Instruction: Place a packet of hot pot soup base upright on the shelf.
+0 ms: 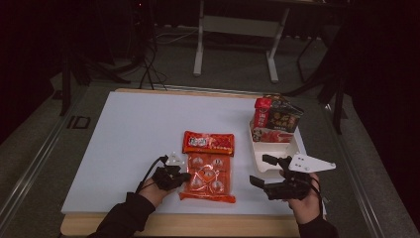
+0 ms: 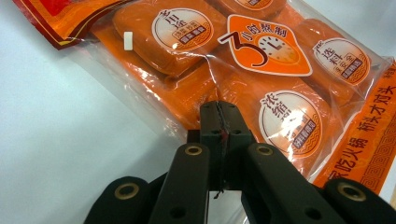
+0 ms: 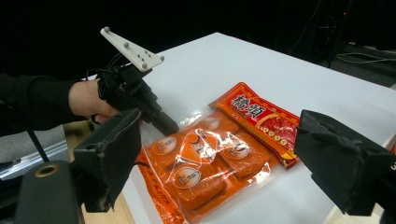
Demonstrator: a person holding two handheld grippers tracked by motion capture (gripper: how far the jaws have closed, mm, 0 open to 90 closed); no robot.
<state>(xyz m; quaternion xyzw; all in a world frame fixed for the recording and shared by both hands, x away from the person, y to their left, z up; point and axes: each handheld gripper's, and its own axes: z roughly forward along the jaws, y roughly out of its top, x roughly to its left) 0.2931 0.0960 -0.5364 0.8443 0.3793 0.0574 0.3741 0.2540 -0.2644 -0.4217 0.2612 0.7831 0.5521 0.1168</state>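
A white counter [image 1: 129, 144] sits in a dim room, with dark floor and a pale frame [image 1: 237, 29] beyond its far edge. Nearest the person, at about 7 o'clock on the counter, the left claw [image 1: 184, 177] has its jaws pressed together on the clear left edge of the orange pack [image 1: 208, 178]; in the left gripper view the tips [image 2: 220, 122] meet over the film, just beside the orange blocks inside. At about 5 o'clock the right claw [image 1: 262, 170] stands wide with nothing between its jaws, near the pack's right side but apart from it. The pack lies flat at the counter's near middle, its red header [image 1: 208, 143] toward 12 o'clock. Farther off, at about 2 o'clock, a white tray [image 1: 292, 148] holds a red packet [image 1: 262, 113] and a dark packet [image 1: 285, 116] standing at its far end.
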